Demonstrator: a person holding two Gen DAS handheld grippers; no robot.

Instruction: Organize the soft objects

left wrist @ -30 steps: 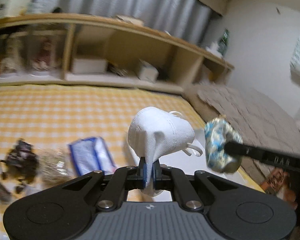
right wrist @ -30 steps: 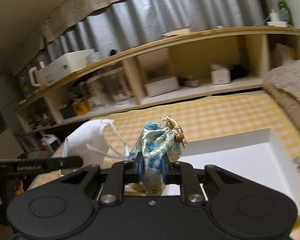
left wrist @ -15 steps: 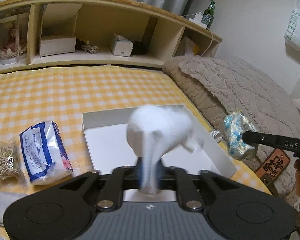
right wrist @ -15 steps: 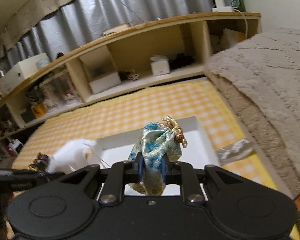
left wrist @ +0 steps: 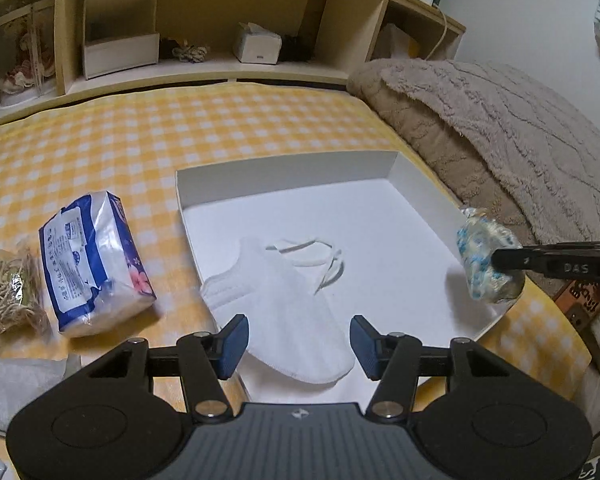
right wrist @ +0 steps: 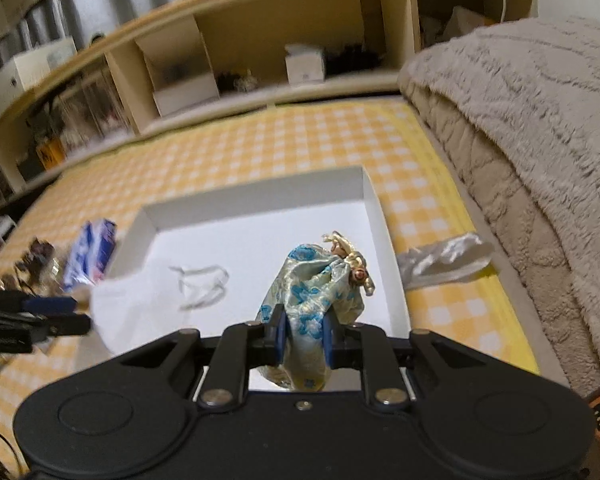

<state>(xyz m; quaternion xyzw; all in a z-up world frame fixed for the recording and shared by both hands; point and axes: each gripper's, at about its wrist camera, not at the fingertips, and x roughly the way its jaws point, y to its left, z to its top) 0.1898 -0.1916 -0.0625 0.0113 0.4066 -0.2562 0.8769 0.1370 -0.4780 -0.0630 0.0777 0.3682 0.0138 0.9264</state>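
Note:
A white face mask [left wrist: 284, 304] lies in the shallow white box [left wrist: 284, 168], at its near left corner with the ear loops spread out. My left gripper [left wrist: 298, 340] hovers just above it; its jaws are opening and the pads stand clear of the mask on both sides. My right gripper [right wrist: 302, 336] is shut on a blue-and-gold floral drawstring pouch [right wrist: 316, 284], held above the box's [right wrist: 260, 196] near right part. The left wrist view shows that pouch [left wrist: 482, 256] over the box's right rim. In the right wrist view the mask [right wrist: 132, 304] looks blurred.
The box rests on a yellow checked cloth [left wrist: 220, 120]. Left of it lie a blue tissue pack [left wrist: 92, 256] and a noodle packet [left wrist: 8, 292]. A crumpled clear wrapper [right wrist: 444, 258] lies right of the box. A brown blanket [left wrist: 500, 120] borders the right, wooden shelves [left wrist: 220, 20] the back.
My left gripper came down over the box and opened; the mask dropped from it and now lies in the box. My right gripper carried the pouch down over the box.

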